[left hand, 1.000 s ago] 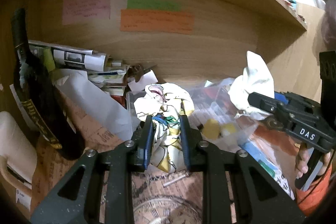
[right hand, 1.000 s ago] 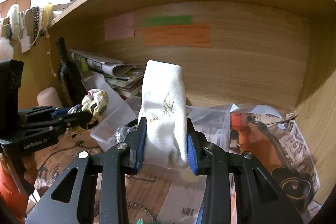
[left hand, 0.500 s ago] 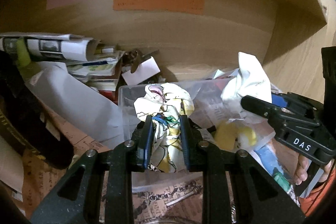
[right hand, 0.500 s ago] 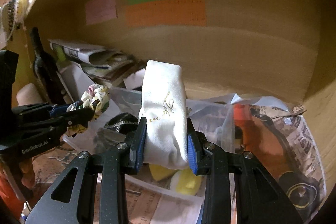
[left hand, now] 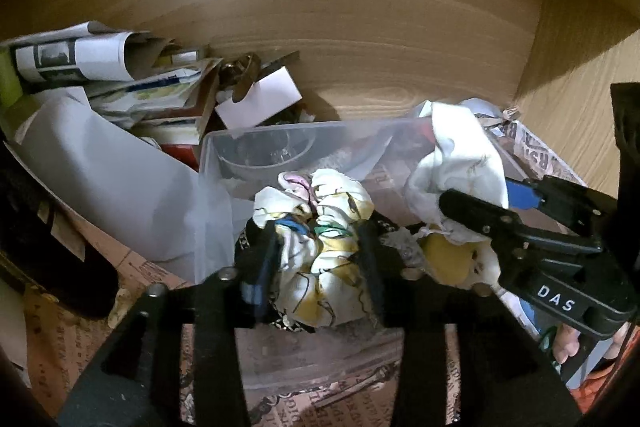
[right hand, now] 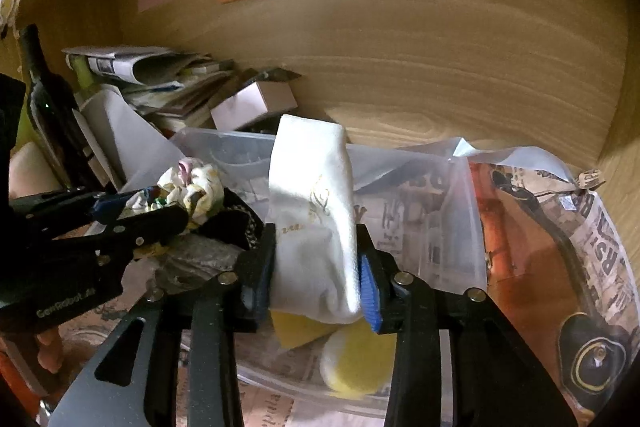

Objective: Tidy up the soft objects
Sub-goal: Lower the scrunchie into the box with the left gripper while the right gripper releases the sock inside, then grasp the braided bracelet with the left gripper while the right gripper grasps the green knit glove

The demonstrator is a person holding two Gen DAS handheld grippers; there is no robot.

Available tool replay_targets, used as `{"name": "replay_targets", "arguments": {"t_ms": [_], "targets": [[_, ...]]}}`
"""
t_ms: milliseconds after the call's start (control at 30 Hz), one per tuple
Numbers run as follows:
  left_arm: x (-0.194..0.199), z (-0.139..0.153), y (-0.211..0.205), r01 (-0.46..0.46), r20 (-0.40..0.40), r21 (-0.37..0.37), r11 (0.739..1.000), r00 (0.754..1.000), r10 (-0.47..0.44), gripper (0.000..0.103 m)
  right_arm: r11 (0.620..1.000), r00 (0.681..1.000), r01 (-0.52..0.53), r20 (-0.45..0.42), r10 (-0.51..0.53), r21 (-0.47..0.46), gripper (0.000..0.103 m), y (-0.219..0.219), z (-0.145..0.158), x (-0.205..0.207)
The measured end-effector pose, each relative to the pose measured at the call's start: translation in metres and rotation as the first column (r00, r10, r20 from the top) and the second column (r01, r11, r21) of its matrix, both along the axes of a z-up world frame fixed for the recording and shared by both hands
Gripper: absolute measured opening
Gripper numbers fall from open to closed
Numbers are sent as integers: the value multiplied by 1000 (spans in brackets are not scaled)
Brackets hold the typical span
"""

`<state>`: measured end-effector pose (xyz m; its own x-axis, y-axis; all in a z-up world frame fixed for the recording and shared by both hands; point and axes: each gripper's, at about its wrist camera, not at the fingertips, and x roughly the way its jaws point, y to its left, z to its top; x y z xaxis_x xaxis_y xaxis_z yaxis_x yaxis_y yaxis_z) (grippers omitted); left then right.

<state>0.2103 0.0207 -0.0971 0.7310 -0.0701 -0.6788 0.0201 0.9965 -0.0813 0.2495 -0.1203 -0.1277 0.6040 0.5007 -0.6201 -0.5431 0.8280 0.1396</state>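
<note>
My left gripper (left hand: 316, 239) hovers over a clear plastic bin (left hand: 280, 131). Its jaws are opening, and a crumpled printed cloth (left hand: 320, 195), white with yellow, pink and green, still fills the gap and touches both pads. My right gripper (right hand: 316, 239) is just to the right over the same bin (right hand: 224, 143). Its jaws are opening slightly around an upright white sock (right hand: 312, 167) with gold stitching, which both pads still touch. Each view shows the other tool: the right gripper (left hand: 488, 195) and the left gripper (right hand: 160, 203) with the printed cloth (right hand: 196, 183).
In the bin lie yellow sponges (right hand: 356, 363) and a black patterned item (right hand: 232, 223). To the left are a dark bottle (right hand: 44, 95), a paper stack (left hand: 100, 63) and a white box (left hand: 260, 99). Newspaper (right hand: 560, 227) lines the shelf. The wooden back wall (left hand: 360, 27) stands close behind.
Both grippers have moved forward and down into the shelf, over the bin. The left jaws have spread wider around the printed cloth, and the right jaws a little around the sock.
</note>
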Motion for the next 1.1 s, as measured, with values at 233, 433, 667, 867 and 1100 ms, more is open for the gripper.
{"name": "replay_targets", "arguments": {"t_ms": [233,433,667,867,1100], "targets": [[-9,7,-3,6,26,15,1000,1000,-7,60,1000,999,22,35,-22,-9,59,-4,6,-2],[-30,24,-6,12,87,27,1000,996,-14,65,999,996,41,84,-42,13,63,-16,25,-11],[-57,50,-12,28,173,30,999,984,-32,71,998,987,39,154,-47,55,69,-39,51,-37],[-92,61,-20,29,241,40,999,970,-38,98,996,977,43,204,-58,78,76,-59,63,-69],[-121,43,-35,85,189,51,995,978,-93,98,997,981,50,185,-59,55,77,-76,50,-102]]}}
